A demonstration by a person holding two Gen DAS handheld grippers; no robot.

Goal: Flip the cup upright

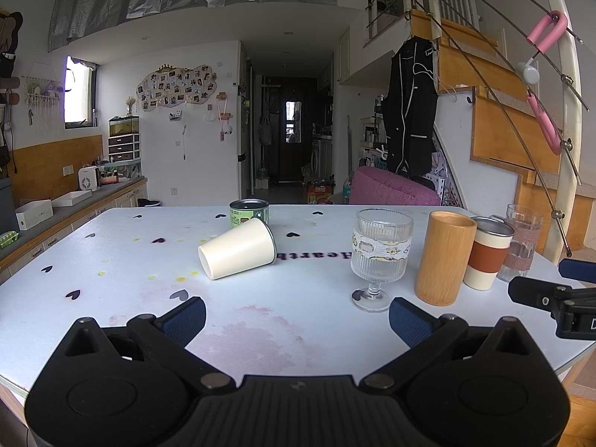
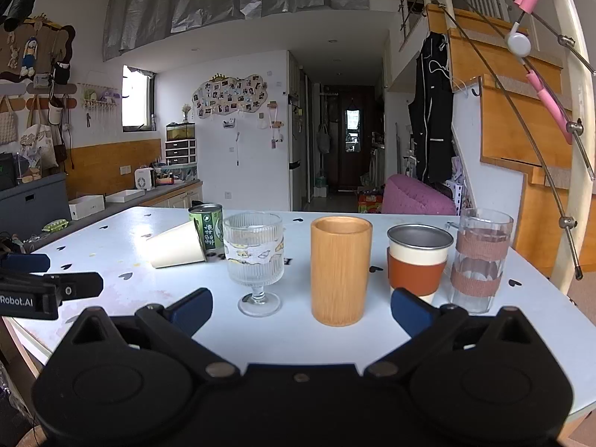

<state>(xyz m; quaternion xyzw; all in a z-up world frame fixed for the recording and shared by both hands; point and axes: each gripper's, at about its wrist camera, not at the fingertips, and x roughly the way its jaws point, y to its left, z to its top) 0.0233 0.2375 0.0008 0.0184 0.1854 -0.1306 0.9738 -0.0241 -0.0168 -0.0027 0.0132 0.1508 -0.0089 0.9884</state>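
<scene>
Left gripper sits lowest in the left wrist view, blue pads spread wide with nothing between them. Same story for the right gripper at the bottom of the right wrist view: spread, empty, hovering over the near edge of the table.

Cup is the cream one lying on its side just left of centre in the left view, mouth toward the right, closed base toward lower left. Looks like a thin paper or light metal tumbler to me, so probably very light, likely to roll or skid if nudged, and maybe easy to dent if squeezed hard. I'd pinch across the wall near the middle, gently, rather than at the rim.

Room-wise: the can sits right behind the cup's mouth end, touching or nearly, can't tell which. The goblet is off to the right, well apart from the cup, and looks like the breakable one. Wooden tumbler and the rest crowd the right side. Lots of bare table left of and in front of the cup, so swinging it up that way seems safest.
</scene>
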